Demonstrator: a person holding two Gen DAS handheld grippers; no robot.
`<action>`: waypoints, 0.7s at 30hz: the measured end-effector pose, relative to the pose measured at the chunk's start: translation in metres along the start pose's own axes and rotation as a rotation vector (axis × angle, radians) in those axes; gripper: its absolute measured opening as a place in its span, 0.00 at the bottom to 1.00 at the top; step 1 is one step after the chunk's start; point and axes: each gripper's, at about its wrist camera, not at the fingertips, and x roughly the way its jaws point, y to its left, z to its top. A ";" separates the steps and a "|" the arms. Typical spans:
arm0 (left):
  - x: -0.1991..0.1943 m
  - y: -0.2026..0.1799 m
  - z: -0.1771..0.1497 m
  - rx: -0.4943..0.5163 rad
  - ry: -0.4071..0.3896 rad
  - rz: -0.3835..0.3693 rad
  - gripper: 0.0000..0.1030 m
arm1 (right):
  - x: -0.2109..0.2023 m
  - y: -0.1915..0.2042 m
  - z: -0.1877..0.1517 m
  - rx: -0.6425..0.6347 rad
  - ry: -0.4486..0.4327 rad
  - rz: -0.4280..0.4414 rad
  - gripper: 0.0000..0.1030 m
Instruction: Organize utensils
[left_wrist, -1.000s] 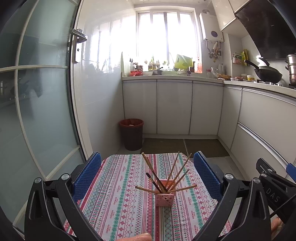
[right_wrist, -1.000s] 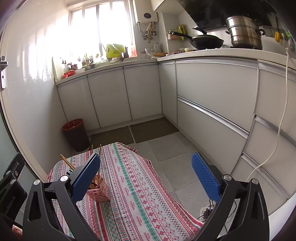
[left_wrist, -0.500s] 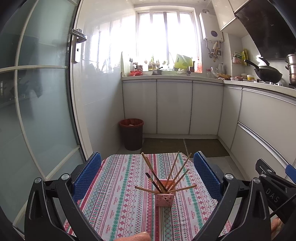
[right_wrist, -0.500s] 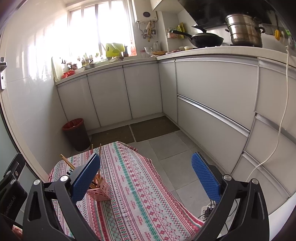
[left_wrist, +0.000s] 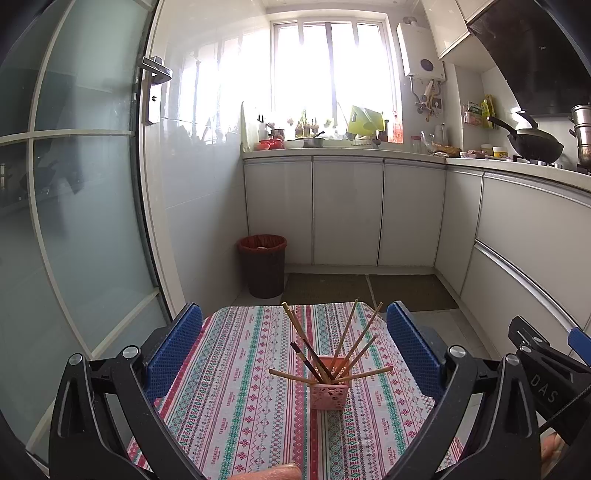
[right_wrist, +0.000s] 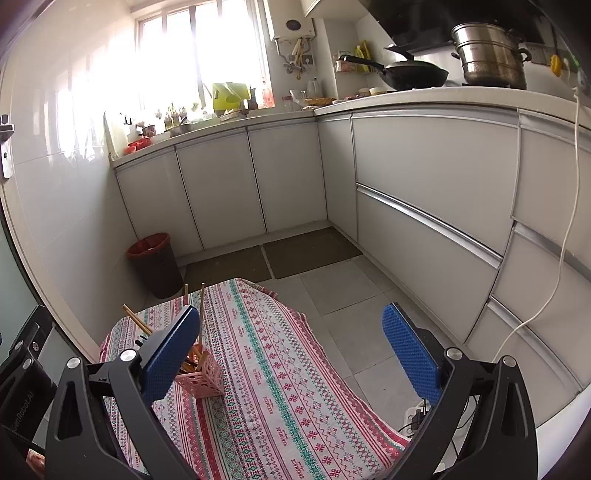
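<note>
The chopsticks (left_wrist: 334, 354) are all stood in the pink holder (left_wrist: 328, 396) on the desk (left_wrist: 229, 387). Both the left gripper (left_wrist: 295, 354) and right gripper (right_wrist: 291, 350) are held wide open, with nothing in them. The job looks done; nothing more seems needed.

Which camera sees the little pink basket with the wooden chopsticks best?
The left wrist view. There the pink lattice plastic basket stands in the open between the left gripper's blue pads, its wooden chopsticks fanning out. In the right wrist view, a blue pad of the right gripper hides part of the basket.
</note>
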 end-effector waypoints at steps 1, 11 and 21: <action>0.000 0.000 0.000 0.000 0.002 0.001 0.93 | 0.000 0.001 0.000 -0.001 0.000 0.000 0.94; 0.002 -0.001 -0.001 0.006 0.001 -0.001 0.93 | 0.001 0.003 -0.001 -0.003 0.007 0.001 0.94; 0.003 -0.002 -0.003 0.034 -0.025 -0.018 0.89 | 0.000 0.005 -0.001 -0.009 0.003 0.002 0.94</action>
